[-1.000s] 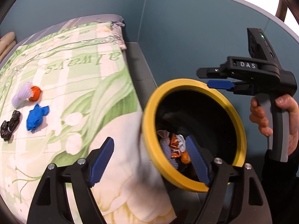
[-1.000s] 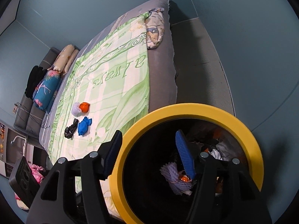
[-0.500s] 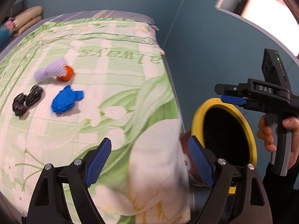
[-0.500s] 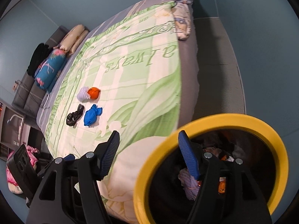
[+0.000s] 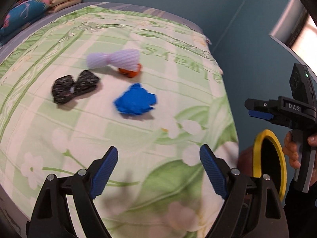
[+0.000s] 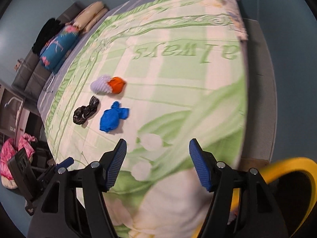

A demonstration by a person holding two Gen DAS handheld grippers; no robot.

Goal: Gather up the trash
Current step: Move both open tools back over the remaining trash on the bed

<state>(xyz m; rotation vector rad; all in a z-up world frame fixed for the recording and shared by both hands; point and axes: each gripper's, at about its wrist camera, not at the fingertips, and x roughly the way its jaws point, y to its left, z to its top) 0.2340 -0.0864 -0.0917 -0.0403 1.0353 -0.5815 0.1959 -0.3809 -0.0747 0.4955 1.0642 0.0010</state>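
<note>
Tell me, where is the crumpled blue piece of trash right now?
The crumpled blue piece of trash lies on the green flowery bedspread, just right of the black crumpled wrapper and nearer the camera than the lilac-and-orange wrapper.

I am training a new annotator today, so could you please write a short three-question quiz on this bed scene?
1. How many pieces of trash lie on the bedspread?
2. True or false: the left gripper holds the blue wad.
3. Which piece lies nearest the right gripper: A black wad, B blue wad, C lilac-and-orange wrapper?

Key: 1. Three. 2. False; both grippers are open and empty. 3. B.
</note>
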